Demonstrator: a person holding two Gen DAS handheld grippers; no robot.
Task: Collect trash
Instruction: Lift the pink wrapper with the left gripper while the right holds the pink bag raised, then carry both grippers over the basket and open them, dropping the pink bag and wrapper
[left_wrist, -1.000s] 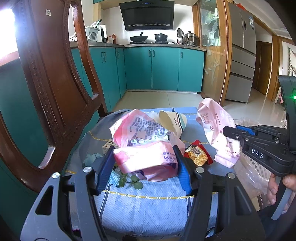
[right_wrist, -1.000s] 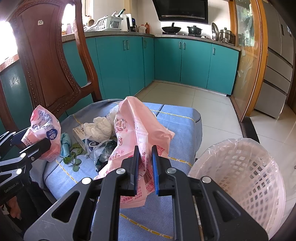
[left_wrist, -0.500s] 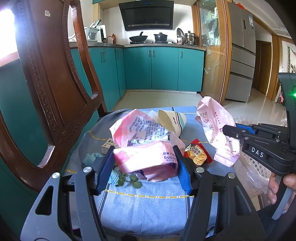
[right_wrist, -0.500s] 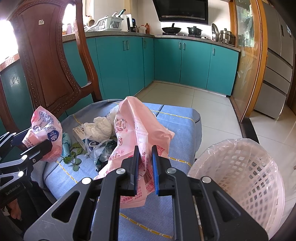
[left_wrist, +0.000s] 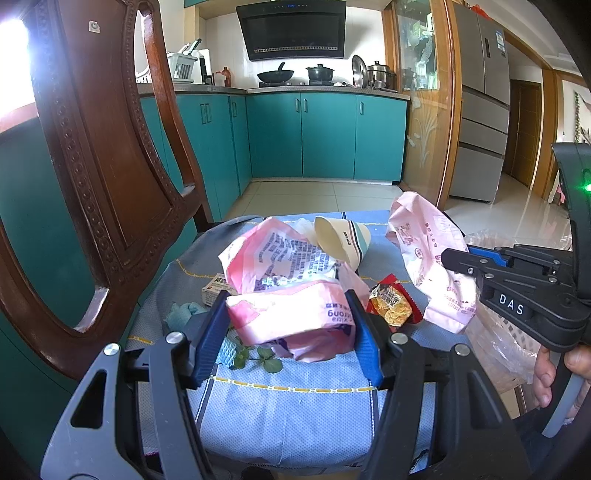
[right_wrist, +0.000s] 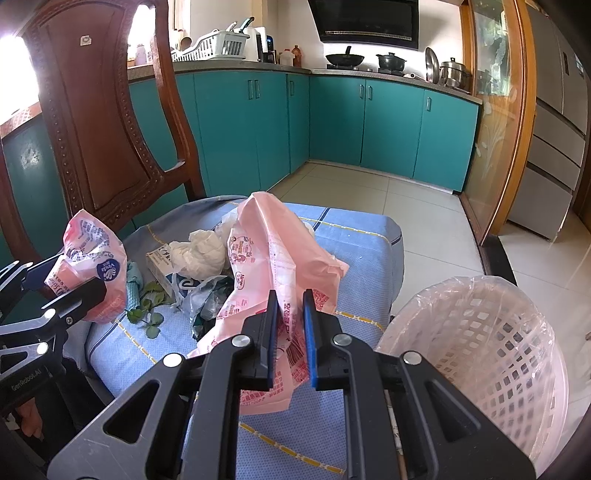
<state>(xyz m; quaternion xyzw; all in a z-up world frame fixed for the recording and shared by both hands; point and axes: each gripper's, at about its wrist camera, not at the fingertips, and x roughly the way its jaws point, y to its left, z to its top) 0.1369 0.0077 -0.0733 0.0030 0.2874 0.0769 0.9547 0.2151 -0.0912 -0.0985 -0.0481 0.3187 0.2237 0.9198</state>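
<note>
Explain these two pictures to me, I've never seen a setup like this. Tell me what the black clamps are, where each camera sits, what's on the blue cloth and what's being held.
No robot here: a person holds two hand-worked clamps, each carrying a camera that looks along its fingers.

The left gripper is closed on a crumpled pink wrapper. The right gripper pinches a pink plastic bag.

On the blue cloth lie a paper cup, a red snack packet, a small box and green leaves. A lined white basket stands beside it.

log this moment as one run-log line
left gripper: shut on crumpled pink wrapper | right gripper: shut on pink plastic bag | lined basket: at right, no trash seen inside
</note>
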